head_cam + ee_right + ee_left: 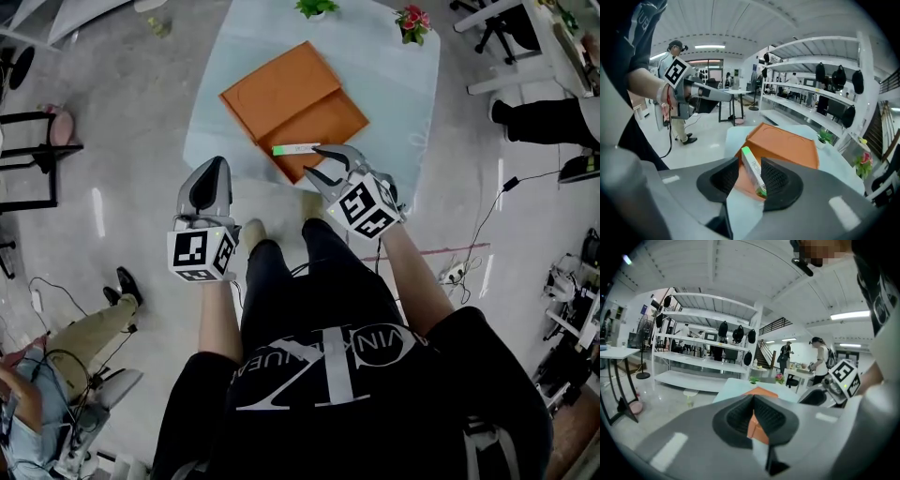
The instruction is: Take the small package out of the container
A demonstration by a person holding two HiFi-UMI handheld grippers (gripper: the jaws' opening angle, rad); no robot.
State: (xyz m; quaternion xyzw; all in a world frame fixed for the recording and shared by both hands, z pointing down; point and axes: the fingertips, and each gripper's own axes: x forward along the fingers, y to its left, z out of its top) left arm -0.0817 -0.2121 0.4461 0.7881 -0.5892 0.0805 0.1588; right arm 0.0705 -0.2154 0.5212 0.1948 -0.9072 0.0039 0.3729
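An orange flat container [291, 98] lies on the pale blue table [398, 89]. A small white package with a green end [295, 148] sits at the container's near edge. My right gripper [311, 159] is open around it. In the right gripper view the package [752, 171] stands on edge between the jaws, against the right pad [776, 180], with a clear gap to the left pad [724, 180]. The container [787, 145] lies just beyond. My left gripper [208, 192] hovers shut off the table's near left edge, its closed tips [753, 401] pointing at the container [759, 391].
A green potted plant [316, 7] and a pink flower pot [413, 22] stand at the table's far edge. A seated person [84, 328] is at the lower left. Cables [487, 225] run over the floor at right. White shelving [708, 362] stands behind.
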